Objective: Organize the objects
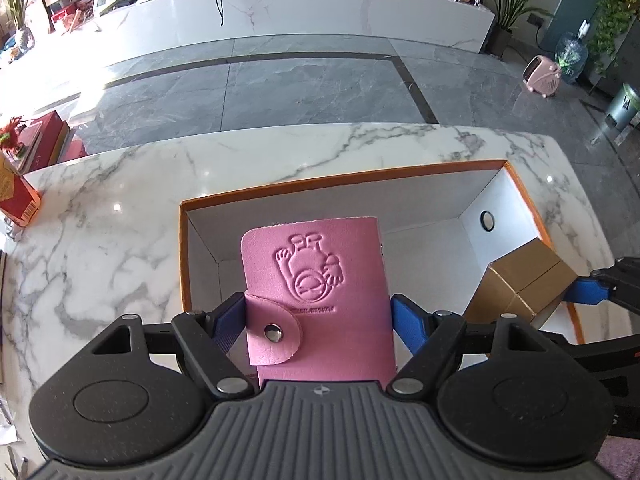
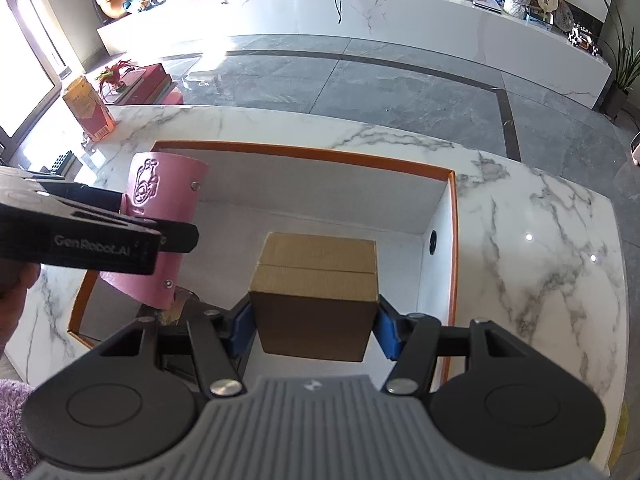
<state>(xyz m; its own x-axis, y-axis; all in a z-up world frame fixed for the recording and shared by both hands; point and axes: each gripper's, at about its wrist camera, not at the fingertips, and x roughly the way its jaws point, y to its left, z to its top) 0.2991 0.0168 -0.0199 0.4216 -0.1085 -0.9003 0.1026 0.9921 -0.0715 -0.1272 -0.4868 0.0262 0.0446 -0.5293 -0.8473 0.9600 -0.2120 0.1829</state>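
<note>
We take the orange-rimmed box [image 1: 336, 178] on the marble table [image 1: 120, 208] as our landmark, its white inside open to both cameras. Farthest left of the box, near the table's edge, stands a red and gold carton [image 1: 18, 196], well apart from the box. Next comes our left gripper [image 1: 318, 316], which is clamped on the pink card holder [image 1: 320, 276]; its blue pads press the holder's two long sides, the snap tab sits toward the left pad, and the embossed cartoon figure faces the camera upside down. From the left wrist view the holder hangs over the box's left half, and from the right wrist view the pink card holder [image 2: 160, 224] sits above the box's near-left corner, tilted, clear of the white floor so far as we can tell. Moving right, our right gripper [image 2: 314, 322] grips the brown cardboard box [image 2: 316, 292] by its two sides, blue pads flat against them. This smaller box is held over the right half of the orange-rimmed box [image 2: 304, 154], near its right wall, where a small round hole [image 2: 433, 242] shows. We cannot tell whether the cardboard box touches the white floor beneath it.
</note>
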